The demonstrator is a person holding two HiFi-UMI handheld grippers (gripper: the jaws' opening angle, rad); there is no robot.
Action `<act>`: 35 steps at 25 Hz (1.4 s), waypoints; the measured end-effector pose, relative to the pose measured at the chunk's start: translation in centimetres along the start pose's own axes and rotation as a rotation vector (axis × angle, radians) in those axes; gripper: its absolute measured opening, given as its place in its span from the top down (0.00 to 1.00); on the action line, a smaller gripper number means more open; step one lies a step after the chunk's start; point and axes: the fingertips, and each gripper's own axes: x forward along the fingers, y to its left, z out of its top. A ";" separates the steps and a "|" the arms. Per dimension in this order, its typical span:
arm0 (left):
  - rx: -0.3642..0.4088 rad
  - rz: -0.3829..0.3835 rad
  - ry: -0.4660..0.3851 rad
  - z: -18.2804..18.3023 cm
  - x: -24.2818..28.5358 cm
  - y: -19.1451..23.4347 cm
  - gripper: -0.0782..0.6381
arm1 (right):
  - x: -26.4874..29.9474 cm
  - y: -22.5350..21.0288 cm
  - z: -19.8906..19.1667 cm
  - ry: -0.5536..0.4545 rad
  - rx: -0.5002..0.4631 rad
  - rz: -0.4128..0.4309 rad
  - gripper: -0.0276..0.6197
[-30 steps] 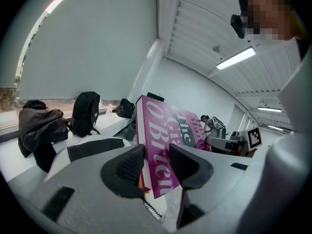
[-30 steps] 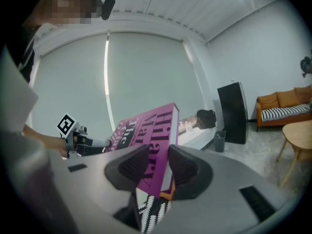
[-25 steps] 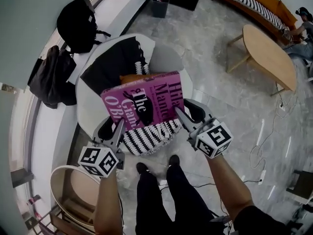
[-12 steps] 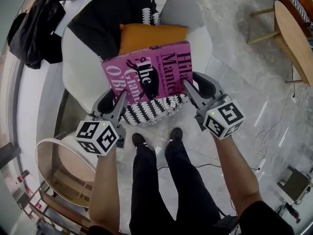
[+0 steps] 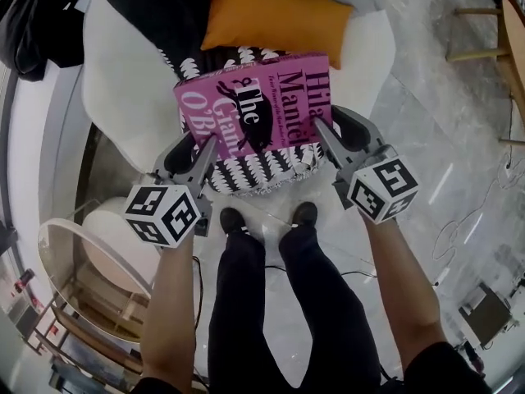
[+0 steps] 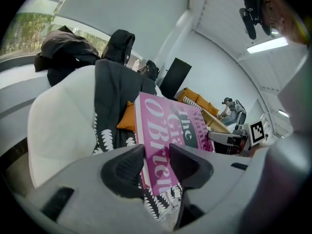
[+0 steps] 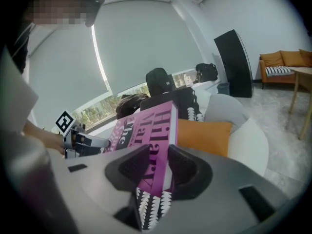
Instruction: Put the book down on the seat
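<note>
magenta hardcover book [image 5: 254,109] with black and white cover lettering is held cover up and roughly level between the two tools. it sits over the front of the seat.

left tool [image 5: 197,146]: closed on the book's near left corner. the left gripper view shows this tool [image 6: 157,162] with one dark jaw on each side of the book [image 6: 165,126], both pressed against it.

right tool [image 5: 336,130]: closed on the book's near right corner. the right gripper view shows the same clamp [image 7: 158,167], with the book [image 7: 146,126] running away from the jaws toward the left tool.

seat: white rounded armchair [image 5: 115,72]. its hollow holds two items:
- orange rectangular cushion [image 5: 279,23], lying against the backrest, just beyond the book's far edge.
- black throw with white leaf-pattern border [image 5: 254,171], spread across the seat and hanging over the front lip.

the book lies directly above the throw's patterned part. whether its underside touches the throw cannot be told from any view.

person's dark-trousered legs [image 5: 279,302] and black shoes [image 5: 234,220] stand on the pale marble floor [image 5: 426,138], close to the chair's front.
</note>
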 end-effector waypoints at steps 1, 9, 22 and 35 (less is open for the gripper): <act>-0.004 -0.002 -0.006 0.0 0.0 0.0 0.64 | -0.1 0.1 0.2 0.002 -0.008 -0.004 0.75; 0.023 0.001 -0.063 -0.4 0.5 0.1 0.64 | 0.1 -0.2 0.2 -0.041 -0.071 -0.007 0.75; 0.048 -0.005 -0.104 1.9 -3.0 -1.1 0.64 | -1.9 2.8 3.2 -0.050 -0.129 -0.018 0.75; 0.063 -0.031 -0.072 0.6 0.2 0.3 0.64 | -0.1 0.8 1.0 -0.010 -0.131 -0.068 0.75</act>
